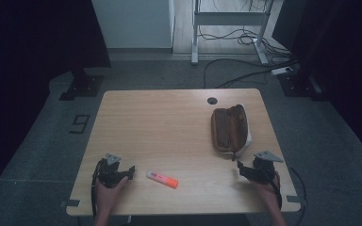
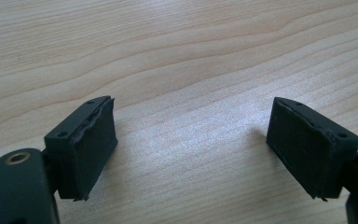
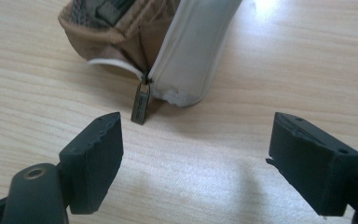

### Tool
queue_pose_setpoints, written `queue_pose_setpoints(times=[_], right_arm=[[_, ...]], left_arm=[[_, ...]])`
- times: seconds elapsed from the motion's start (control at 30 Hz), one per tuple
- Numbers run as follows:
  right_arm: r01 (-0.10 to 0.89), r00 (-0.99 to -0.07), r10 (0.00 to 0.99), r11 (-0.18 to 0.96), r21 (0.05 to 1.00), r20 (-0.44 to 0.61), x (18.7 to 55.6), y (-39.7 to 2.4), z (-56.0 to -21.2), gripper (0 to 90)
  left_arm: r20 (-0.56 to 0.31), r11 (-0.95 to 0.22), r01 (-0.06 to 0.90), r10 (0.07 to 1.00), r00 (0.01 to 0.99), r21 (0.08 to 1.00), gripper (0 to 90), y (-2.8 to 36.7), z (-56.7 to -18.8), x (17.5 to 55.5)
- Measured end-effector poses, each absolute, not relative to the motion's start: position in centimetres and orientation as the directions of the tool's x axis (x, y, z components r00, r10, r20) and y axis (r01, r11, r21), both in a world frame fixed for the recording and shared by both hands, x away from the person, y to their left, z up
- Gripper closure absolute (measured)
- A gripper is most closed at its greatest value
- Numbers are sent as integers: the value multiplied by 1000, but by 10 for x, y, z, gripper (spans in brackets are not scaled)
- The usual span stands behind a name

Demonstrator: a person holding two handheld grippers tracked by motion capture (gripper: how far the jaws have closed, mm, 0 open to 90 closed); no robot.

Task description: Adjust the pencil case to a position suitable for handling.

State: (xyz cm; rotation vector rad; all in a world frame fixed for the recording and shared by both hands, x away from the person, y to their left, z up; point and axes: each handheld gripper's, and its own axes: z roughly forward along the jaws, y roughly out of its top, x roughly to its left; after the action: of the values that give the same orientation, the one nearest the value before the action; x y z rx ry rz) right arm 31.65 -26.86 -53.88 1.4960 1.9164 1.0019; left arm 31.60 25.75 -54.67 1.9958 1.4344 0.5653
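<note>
Black jaws of the right gripper [image 3: 193,154] stand wide and empty; just above them, upper left of the right gripper view, hangs the zipper pull [image 3: 141,105] of the pencil case [image 1: 230,128], whose long axis runs up the frame. Left gripper [image 2: 193,149] gapes over bare table [image 2: 177,56], beside the highlighter [image 1: 162,179].

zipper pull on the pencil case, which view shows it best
The right gripper view: the zipper pull hangs close up at the pencil case end, clear of the open jaws. In the high view the case is small, the pull too tiny to make out.
</note>
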Motion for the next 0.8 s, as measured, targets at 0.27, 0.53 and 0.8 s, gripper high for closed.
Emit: queue_pose_setpoints(times=[0.27,0.53,0.8], right_arm=[[560,-275,960,115,820,54,318,-269,-529,172],[550,-277,959,108,828,59,323,-270,-522,173],[528,-263,963,99,843,52,337,-265,-513,189]], left_arm=[[-8,-228,686,947,322,691,156,257,-547,316],[-8,-228,686,947,322,691,156,257,-547,316],[-8,-228,686,947,322,691,157,257,-547,316]])
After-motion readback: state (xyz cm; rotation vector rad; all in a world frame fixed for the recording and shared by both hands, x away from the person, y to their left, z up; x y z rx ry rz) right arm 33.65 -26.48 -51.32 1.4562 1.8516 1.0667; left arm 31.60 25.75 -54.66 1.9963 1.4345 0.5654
